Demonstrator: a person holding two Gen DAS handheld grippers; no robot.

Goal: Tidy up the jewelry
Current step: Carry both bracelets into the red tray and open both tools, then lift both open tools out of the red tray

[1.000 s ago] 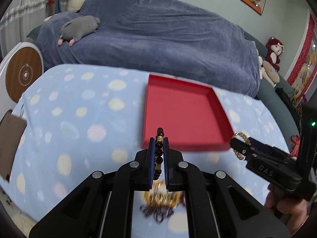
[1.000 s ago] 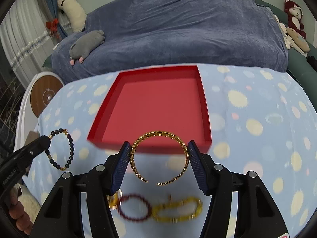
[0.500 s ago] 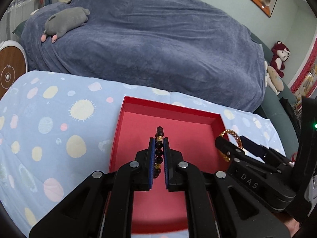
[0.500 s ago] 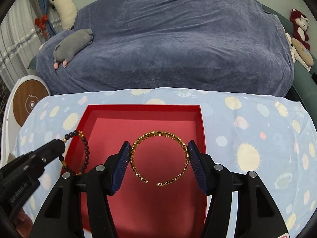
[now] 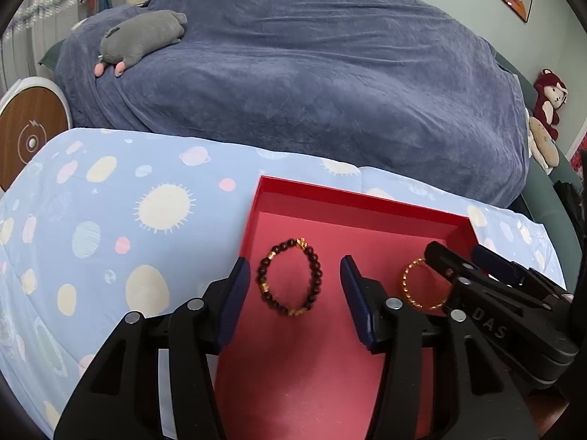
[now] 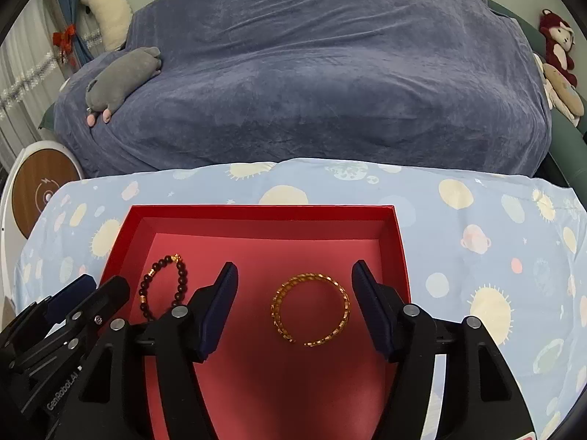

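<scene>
A shallow red tray (image 5: 367, 203) (image 6: 256, 209) lies on the blue patterned cloth. On its floor rests a dark bead bracelet (image 5: 318, 273) (image 6: 181, 275), flat between the fingers of my left gripper (image 5: 295, 289), whose jaws are opening and do not touch it. A gold open bangle (image 6: 346, 304) (image 5: 406, 288) lies flat further right, between the fingers of my right gripper (image 6: 295, 282). Its jaws are opening too, with a gap on each side of the bangle. Each gripper shows in the other's view: right gripper (image 5: 456, 253), left gripper (image 6: 102, 284).
The blue cloth with suns and planets (image 6: 477, 238) surrounds the tray. Behind it rises a dark blue blanket (image 5: 312, 84) with a grey plush toy (image 5: 143, 38) on it. A round white and wooden disc (image 5: 29, 135) stands at the left; plush toys (image 6: 557, 55) sit far right.
Both grippers came forward and down over the red tray. The left let go of the bead bracelet and the right let go of the gold bangle; both pieces now lie on the tray floor.
</scene>
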